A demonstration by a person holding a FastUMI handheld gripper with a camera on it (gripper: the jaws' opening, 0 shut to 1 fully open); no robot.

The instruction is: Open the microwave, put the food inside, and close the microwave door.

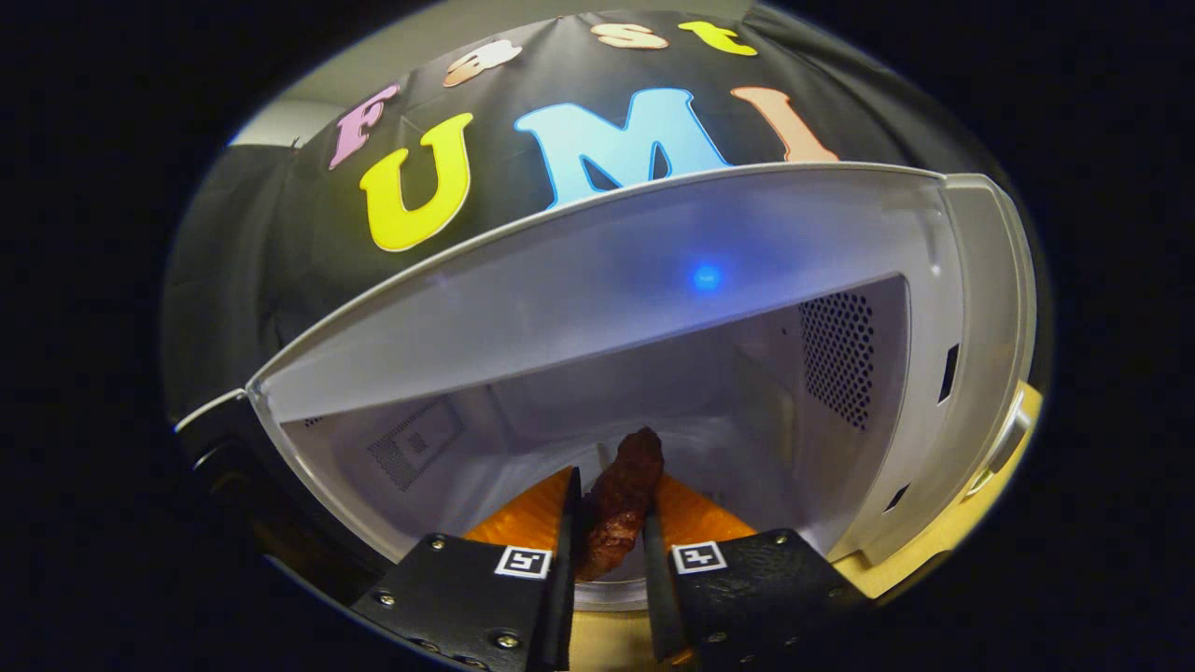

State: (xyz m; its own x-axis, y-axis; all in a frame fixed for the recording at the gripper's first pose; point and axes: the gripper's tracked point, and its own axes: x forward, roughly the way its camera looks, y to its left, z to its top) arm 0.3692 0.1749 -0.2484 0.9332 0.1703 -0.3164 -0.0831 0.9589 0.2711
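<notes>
The gripper (pixel 611 523) is nearly closed, its 2 fingers (pixel 569 523) pinching the brown food (pixel 624 499), which points toward 12 o'clock into the open microwave (pixel 597 271) just ahead.

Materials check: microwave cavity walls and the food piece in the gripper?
Microwave cavity: looks like painted or enamelled sheet metal, smooth pale semi-gloss with a soft light reflection and punched vent holes. Food piece: dark reddish-brown, lumpy and glossy like glazed meat; real or plastic replica unclear. The gripper is shut on it.
</notes>
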